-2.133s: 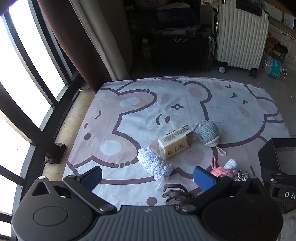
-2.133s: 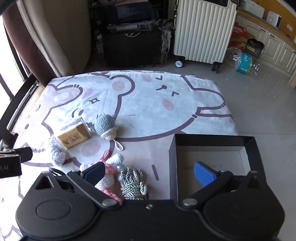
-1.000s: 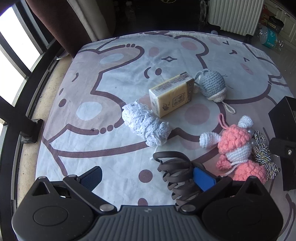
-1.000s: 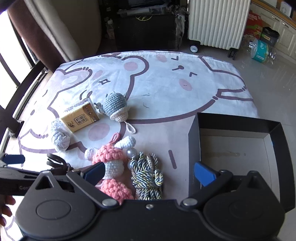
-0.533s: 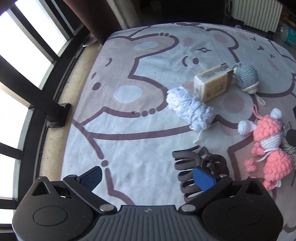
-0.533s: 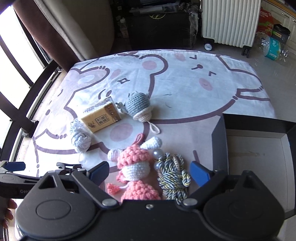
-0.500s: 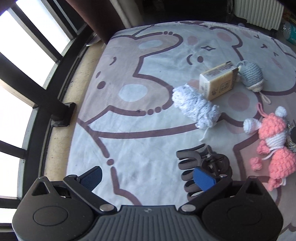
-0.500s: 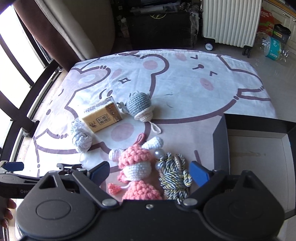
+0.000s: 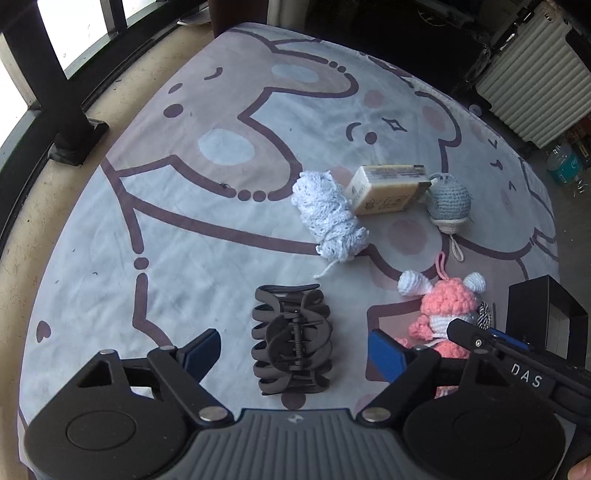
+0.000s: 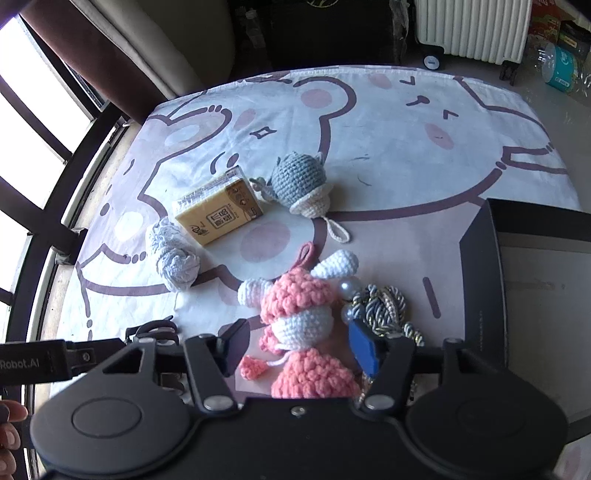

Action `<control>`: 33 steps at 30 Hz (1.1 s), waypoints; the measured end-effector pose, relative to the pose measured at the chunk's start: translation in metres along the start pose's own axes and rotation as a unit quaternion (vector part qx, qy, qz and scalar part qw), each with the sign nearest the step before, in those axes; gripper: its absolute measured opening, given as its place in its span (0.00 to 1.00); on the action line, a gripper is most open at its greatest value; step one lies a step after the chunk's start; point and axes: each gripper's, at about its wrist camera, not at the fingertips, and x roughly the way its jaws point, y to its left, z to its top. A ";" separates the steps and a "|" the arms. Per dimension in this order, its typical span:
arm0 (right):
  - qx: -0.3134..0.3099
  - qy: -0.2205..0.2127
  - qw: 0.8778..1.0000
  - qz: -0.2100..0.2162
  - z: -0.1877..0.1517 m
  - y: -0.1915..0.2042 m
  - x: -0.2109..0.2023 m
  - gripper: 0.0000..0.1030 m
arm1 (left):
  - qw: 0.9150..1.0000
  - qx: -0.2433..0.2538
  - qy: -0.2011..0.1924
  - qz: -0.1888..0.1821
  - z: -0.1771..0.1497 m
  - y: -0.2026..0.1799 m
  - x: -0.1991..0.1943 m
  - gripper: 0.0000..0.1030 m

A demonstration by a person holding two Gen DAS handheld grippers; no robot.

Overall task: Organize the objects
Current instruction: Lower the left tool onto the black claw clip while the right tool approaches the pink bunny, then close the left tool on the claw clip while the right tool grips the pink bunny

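A black hair claw clip (image 9: 292, 344) lies on the bear-print cloth between the open fingers of my left gripper (image 9: 295, 350). A pink crochet doll (image 10: 303, 328) lies between the open fingers of my right gripper (image 10: 299, 347); it also shows in the left wrist view (image 9: 445, 310). A twisted rope bundle (image 10: 384, 314) lies just right of the doll. Further off lie a white crochet roll (image 9: 332, 221), a yellow tissue pack (image 9: 388, 189) and a grey crochet toy (image 9: 448, 202). An open black box (image 10: 480, 280) stands at the right.
The cloth (image 10: 406, 122) covers the floor, with a window railing (image 10: 62, 221) along the left. A white ribbed suitcase (image 10: 476, 26) and dark furniture (image 10: 325, 29) stand beyond the far edge. A water bottle (image 10: 561, 70) lies at the far right.
Both grippers have moved forward and down. The left one now has the claw clip between its fingers, and the right one has the pink doll between its fingers. Both stay open.
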 end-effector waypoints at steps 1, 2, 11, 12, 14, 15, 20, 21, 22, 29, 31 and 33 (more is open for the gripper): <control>-0.001 0.005 1.000 0.001 0.000 -0.001 0.002 0.54 | 1.000 0.000 0.002 0.001 0.000 -0.001 0.002 0.80; -0.001 0.009 1.000 0.002 -0.001 -0.001 0.004 0.52 | 1.000 -0.002 0.005 -0.001 0.000 -0.001 0.004 0.79; -0.027 0.043 0.999 -0.009 -0.003 0.000 0.024 0.48 | 1.000 -0.003 0.024 0.001 -0.002 -0.003 0.021 0.75; -0.032 0.047 0.998 -0.013 -0.004 0.001 0.027 0.47 | 1.000 0.000 0.025 0.002 -0.002 -0.004 0.022 0.73; -0.044 0.061 0.997 -0.023 -0.007 0.003 0.033 0.47 | 1.000 0.001 0.025 0.007 -0.002 -0.004 0.025 0.69; -0.052 0.066 0.996 -0.029 -0.008 0.005 0.035 0.47 | 1.000 0.004 0.025 0.010 -0.002 -0.004 0.027 0.67; -0.037 0.091 0.995 -0.030 -0.007 0.005 0.037 0.44 | 0.999 0.008 0.030 0.016 0.000 0.000 0.031 0.51; -0.021 0.100 0.994 -0.023 -0.007 0.003 0.037 0.44 | 0.999 0.009 0.030 0.013 0.000 0.000 0.031 0.47; -0.003 0.110 0.994 -0.014 -0.007 0.000 0.036 0.43 | 0.999 0.014 0.030 0.011 0.000 -0.001 0.030 0.45; 0.094 0.142 0.984 0.048 -0.010 -0.014 0.030 0.36 | 0.991 0.122 0.010 0.053 -0.005 -0.019 0.021 0.44; 0.101 0.142 0.983 0.056 -0.010 -0.013 0.026 0.36 | 0.987 0.148 0.007 0.057 -0.006 -0.022 0.018 0.44; 0.102 0.139 0.983 0.062 -0.011 -0.010 0.021 0.35 | 0.984 0.170 0.014 0.058 -0.009 -0.027 0.019 0.44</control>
